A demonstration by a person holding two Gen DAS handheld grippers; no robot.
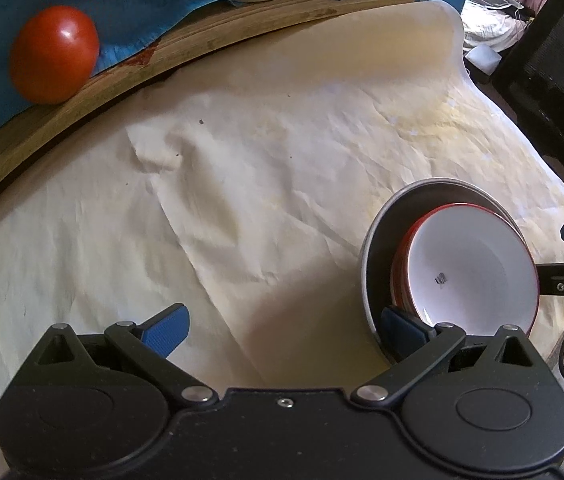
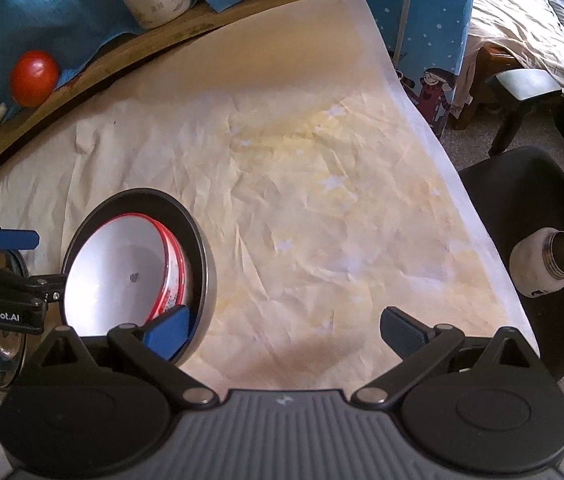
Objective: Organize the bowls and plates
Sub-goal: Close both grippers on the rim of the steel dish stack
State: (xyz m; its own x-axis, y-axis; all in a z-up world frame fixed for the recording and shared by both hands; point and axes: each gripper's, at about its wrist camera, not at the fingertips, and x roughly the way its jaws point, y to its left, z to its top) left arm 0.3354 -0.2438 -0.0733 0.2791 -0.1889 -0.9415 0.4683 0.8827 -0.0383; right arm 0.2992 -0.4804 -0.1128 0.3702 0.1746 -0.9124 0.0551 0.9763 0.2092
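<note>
With both the left gripper (image 1: 283, 330) and right gripper (image 2: 283, 330) spread wide, the red-rimmed white bowls (image 1: 469, 268) nested inside the grey metal bowl (image 1: 377, 240) could slide if nudged.

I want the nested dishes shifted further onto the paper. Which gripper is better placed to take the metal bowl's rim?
Hard to separate. The left gripper and right gripper are both open, each with one finger beside the metal bowl holding the red-rimmed plates; slightly left.

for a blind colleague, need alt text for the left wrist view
A metal bowl holding red-rimmed white plates sits on a wrinkled cream sheet, by the open left tool; a tomato rests on the wooden shelf behind.
</note>
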